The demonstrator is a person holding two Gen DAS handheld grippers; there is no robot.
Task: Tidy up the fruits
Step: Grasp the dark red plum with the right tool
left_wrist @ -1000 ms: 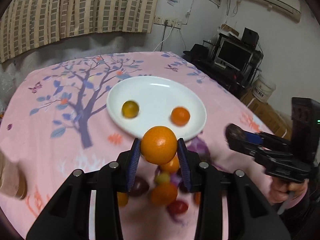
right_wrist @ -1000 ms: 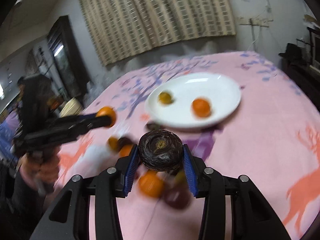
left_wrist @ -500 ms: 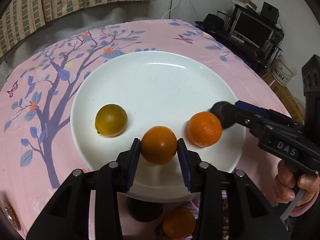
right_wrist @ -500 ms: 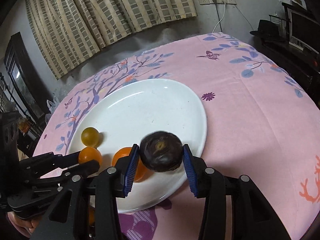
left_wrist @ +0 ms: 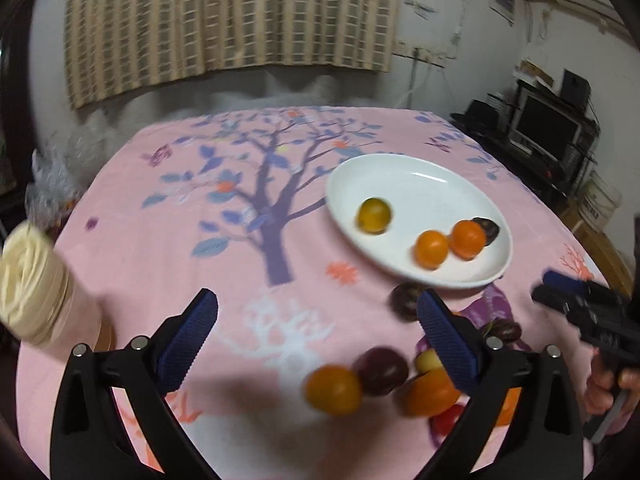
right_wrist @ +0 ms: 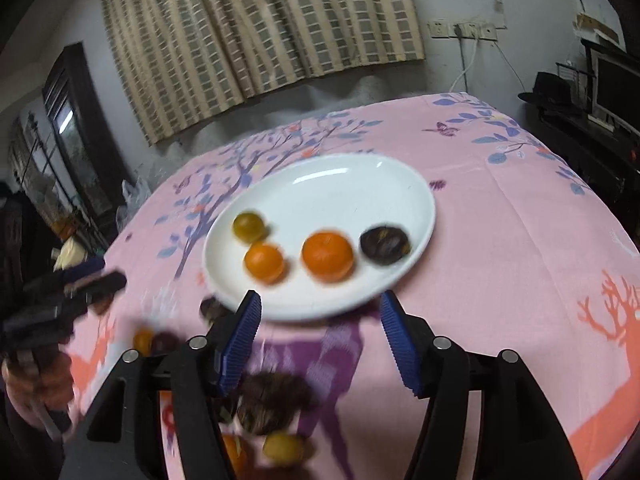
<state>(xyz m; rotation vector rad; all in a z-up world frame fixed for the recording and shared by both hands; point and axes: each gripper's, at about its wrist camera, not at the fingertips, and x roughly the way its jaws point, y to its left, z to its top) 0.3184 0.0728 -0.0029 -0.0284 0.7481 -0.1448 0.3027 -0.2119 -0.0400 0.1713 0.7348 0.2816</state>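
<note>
A white plate (left_wrist: 420, 188) (right_wrist: 332, 196) on the pink tablecloth holds a yellow-green citrus (left_wrist: 374, 216) (right_wrist: 249, 226), a small orange (left_wrist: 431, 248) (right_wrist: 264, 262), a bigger orange (left_wrist: 467, 239) (right_wrist: 328, 256) and a dark wrinkled fruit (left_wrist: 488, 229) (right_wrist: 384, 242). My left gripper (left_wrist: 316, 320) hangs open and empty, back from the plate's left. Loose fruit lies below it: an orange one (left_wrist: 334, 390) and a dark plum (left_wrist: 382, 370). My right gripper (right_wrist: 320, 312) is open and empty just before the plate's near rim, above a blurred dark fruit (right_wrist: 272, 400).
A cream-coloured roll (left_wrist: 28, 280) stands at the table's left edge. A TV and shelves (left_wrist: 548, 128) line the right wall. The other gripper shows at each view's side, as the right tool (left_wrist: 560, 292) and the left tool (right_wrist: 92, 276). A hand (left_wrist: 608, 388) grips the right tool.
Both grippers opened and let go over the plate, then drew back. The orange and the dark fruit now lie on the plate beside the two earlier fruits.
</note>
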